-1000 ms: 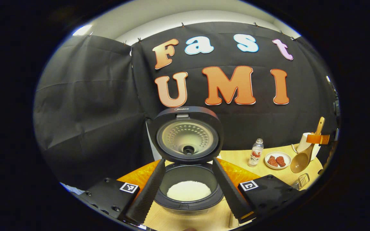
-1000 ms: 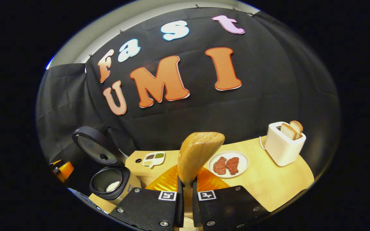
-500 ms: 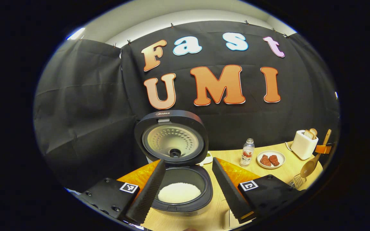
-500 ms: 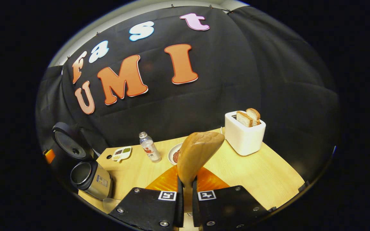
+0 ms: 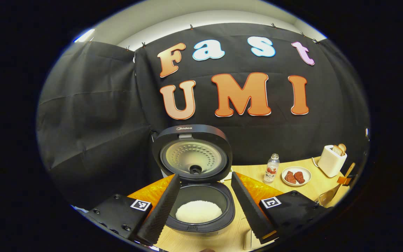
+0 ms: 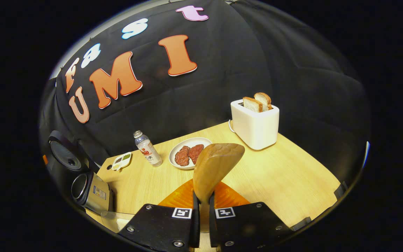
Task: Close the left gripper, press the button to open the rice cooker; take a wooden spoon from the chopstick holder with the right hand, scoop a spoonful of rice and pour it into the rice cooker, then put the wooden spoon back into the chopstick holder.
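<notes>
Wood, stiff and light, makes the wooden spoon (image 6: 215, 168) easy to carry above the tabletop (image 6: 285, 175) if pinched low on its neck, as the right hand-held gripper (image 6: 201, 213) does now, while the left hand-held gripper (image 5: 205, 206) gapes empty over the rice cooker (image 5: 196, 196).

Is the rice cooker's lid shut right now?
No: in the left gripper view the rice cooker has its lid standing up, with white rice showing in the pot.

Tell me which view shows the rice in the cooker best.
Left gripper view: it looks straight into the open rice cooker, rice heaped between its fingers. Right gripper view shows the cooker edge-on at far left, rice hidden.
</notes>
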The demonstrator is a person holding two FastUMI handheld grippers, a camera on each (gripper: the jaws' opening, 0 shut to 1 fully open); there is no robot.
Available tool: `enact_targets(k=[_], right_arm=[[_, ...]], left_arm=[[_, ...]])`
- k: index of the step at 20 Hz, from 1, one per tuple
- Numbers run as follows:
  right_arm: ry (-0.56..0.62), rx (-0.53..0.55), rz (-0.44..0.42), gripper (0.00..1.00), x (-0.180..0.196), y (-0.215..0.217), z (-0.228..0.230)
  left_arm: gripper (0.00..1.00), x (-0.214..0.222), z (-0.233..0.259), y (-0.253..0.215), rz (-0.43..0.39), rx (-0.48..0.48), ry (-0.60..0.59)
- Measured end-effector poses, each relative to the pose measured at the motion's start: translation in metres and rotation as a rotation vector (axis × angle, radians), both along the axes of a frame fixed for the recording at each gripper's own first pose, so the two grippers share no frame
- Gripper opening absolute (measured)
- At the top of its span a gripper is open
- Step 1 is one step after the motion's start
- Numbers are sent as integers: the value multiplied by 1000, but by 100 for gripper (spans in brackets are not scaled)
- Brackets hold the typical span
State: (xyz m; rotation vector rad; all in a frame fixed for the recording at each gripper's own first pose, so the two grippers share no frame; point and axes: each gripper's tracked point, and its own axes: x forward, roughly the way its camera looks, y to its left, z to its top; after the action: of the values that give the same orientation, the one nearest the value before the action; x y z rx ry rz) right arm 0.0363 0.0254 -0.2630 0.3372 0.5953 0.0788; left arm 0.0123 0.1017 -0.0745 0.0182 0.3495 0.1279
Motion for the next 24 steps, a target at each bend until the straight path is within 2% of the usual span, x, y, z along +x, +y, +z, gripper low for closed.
enact_targets(k=[2,4,5,6,10,12,14,15,16,17,19,20,21,22,24], right_arm=[[42,-8,7,10,-7,1,-12],[56,-7,10,10,-11,2,-15],[60,-2,12,10,-12,3,-16],[67,1,7,10,-13,1,-17],[191,1,12,11,-28,0,-32],[221,3,27,16,-34,0,-31],[225,-41,8,24,-33,-13,-28],[222,-56,4,31,-33,-18,-24],[206,-63,-3,37,-32,-22,-13],[187,-69,-10,51,-31,-28,-3],[148,-76,-25,66,-30,-39,19],[129,-79,-31,71,-30,-44,27],[106,-81,-40,77,-28,-48,37],[84,-80,-46,79,-27,-52,49],[53,-76,-53,83,-28,-56,66]], left_arm=[[100,11,10,14,25,2,-14],[94,27,22,24,41,-24,-33],[99,37,30,29,45,-42,-46],[98,43,39,37,45,-44,-47],[98,82,54,40,10,16,-50],[100,96,65,38,-15,3,-42],[95,112,67,33,-27,-22,-24],[92,121,68,33,-29,-20,-27],[98,129,70,36,-24,-9,-24],[98,137,72,40,-17,0,-21],[98,157,77,44,-16,-23,-21],[89,167,76,43,-22,-34,-9],[89,178,72,47,-19,-30,7],[98,183,62,48,-25,-27,45],[100,185,33,43,-32,-43,157]])
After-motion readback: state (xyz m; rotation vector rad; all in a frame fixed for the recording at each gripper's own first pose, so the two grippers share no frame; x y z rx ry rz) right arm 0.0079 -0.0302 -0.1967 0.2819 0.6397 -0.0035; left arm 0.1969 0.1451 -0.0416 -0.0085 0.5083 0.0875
